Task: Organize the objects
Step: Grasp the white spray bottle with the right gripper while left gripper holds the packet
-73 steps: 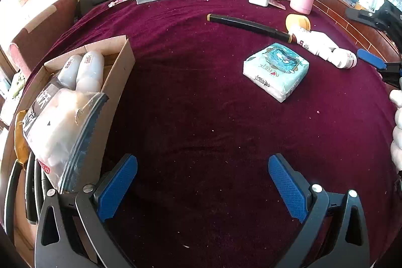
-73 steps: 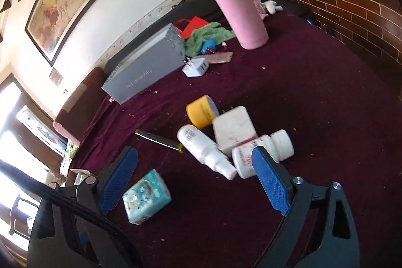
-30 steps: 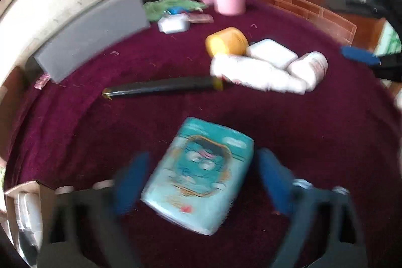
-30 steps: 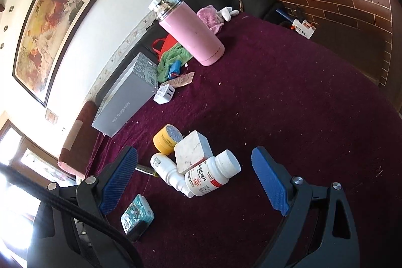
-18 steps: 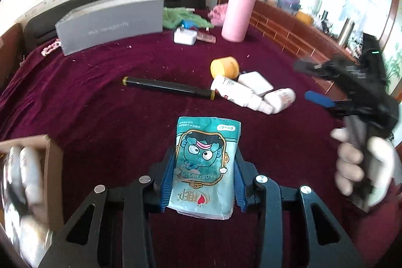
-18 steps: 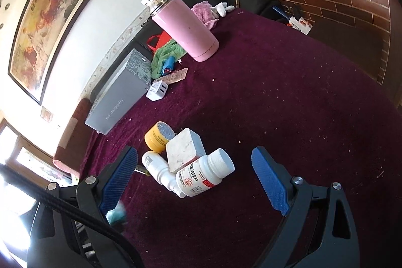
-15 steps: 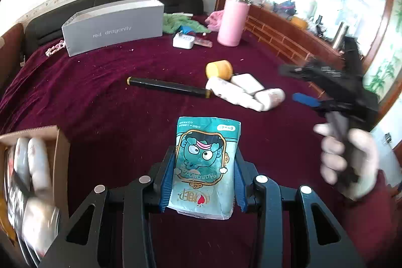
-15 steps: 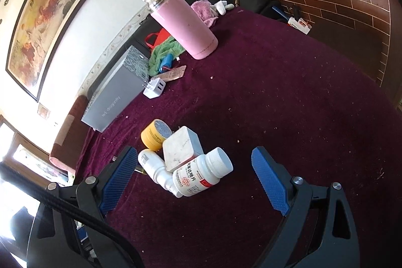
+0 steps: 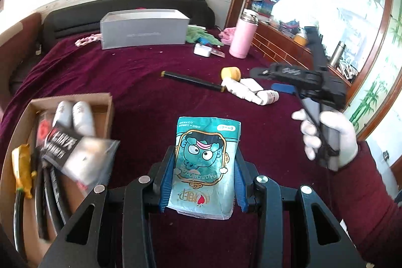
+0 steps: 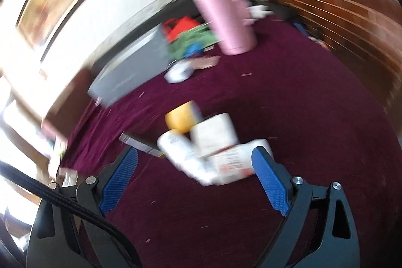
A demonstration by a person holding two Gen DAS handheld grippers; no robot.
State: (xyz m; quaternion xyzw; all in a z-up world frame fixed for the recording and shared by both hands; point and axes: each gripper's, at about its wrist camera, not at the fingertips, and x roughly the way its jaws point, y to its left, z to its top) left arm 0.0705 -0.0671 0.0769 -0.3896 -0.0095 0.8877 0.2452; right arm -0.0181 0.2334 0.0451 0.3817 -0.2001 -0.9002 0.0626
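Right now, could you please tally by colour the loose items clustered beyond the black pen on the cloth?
White: 3, a spray bottle, a pill bottle, a flat box
Yellow: 1, a tape roll
Total: 4

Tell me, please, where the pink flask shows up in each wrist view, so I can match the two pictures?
Left wrist view: the pink flask stands upright at upper right of centre, at the far edge of the maroon cloth.
Right wrist view: the pink flask is at upper centre, blurred and tilted in the picture.
Shared landmark: the grey box, left of the flask in both.
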